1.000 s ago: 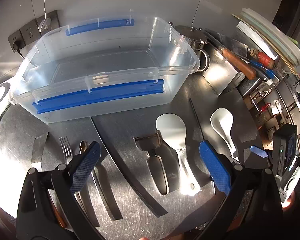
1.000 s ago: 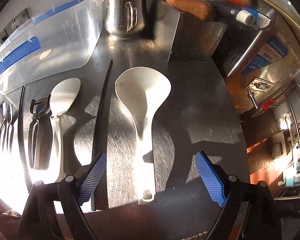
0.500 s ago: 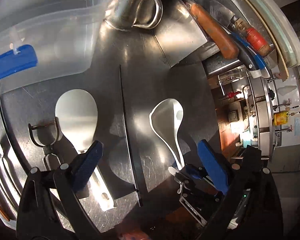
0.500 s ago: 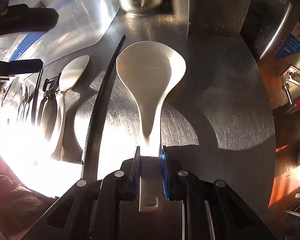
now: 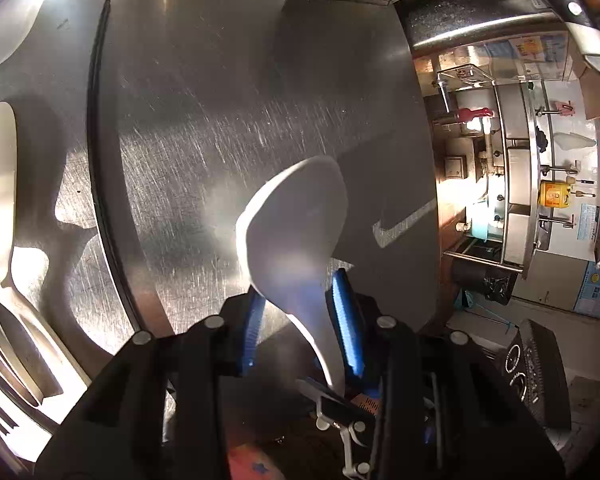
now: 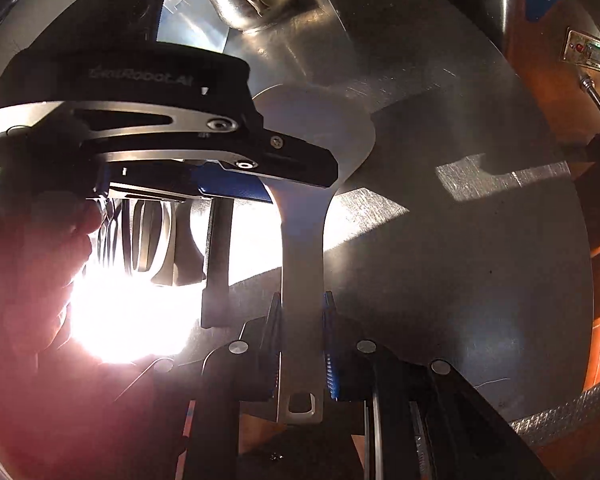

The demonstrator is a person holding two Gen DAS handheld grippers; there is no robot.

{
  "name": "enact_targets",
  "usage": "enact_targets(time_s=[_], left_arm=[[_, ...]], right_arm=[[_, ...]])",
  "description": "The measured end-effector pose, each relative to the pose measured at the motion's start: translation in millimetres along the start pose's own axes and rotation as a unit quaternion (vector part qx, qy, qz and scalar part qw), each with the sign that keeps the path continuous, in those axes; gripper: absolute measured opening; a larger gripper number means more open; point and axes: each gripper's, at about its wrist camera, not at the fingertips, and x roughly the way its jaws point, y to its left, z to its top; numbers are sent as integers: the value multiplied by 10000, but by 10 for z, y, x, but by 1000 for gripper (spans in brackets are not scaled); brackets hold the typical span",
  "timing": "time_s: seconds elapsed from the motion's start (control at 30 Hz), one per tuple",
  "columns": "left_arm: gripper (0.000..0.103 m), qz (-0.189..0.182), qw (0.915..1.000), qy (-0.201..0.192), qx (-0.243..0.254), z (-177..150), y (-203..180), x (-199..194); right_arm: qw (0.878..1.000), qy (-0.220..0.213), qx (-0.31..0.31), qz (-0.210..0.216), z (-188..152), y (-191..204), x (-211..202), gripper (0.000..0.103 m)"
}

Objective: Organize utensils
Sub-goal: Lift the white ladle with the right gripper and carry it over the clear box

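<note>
Between both grippers' jaws, the white ladle (image 6: 302, 248) points bowl-forward, handle back

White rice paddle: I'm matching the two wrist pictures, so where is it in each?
Left wrist: white rice paddle, lower centre, neck between the jaws.
Right wrist: centre, handle between the jaws, head partly behind the left gripper.
Shared landmark: black chopstick, left of the paddle.
</note>
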Motion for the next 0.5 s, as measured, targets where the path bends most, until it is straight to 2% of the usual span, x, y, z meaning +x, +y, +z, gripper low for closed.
enact_targets(time_s=[0.1,0.23,0.37,0.43,0.5], left_arm=[[12,-253,9995,-79,-182,-16,66,36],[11,-499,9983,-262,-124,-61,50,-95],[11,-900,9921,-833,258,-168,-55,-668],[11,-1125,9844,-1273,462,-215,-67,-1138],[11,-1285,9722,-1847,647,-249,-36,-1656]], right_arm=[[10000,15,62,23,-14,0,9,20],[9998,-195,-52,-27,-51,130,-140,21],[9966,-691,-427,-97,-25,401,-551,21],[9916,-1017,-792,-119,110,654,-794,21],[9825,-1346,-1280,-136,318,991,-1003,21]])
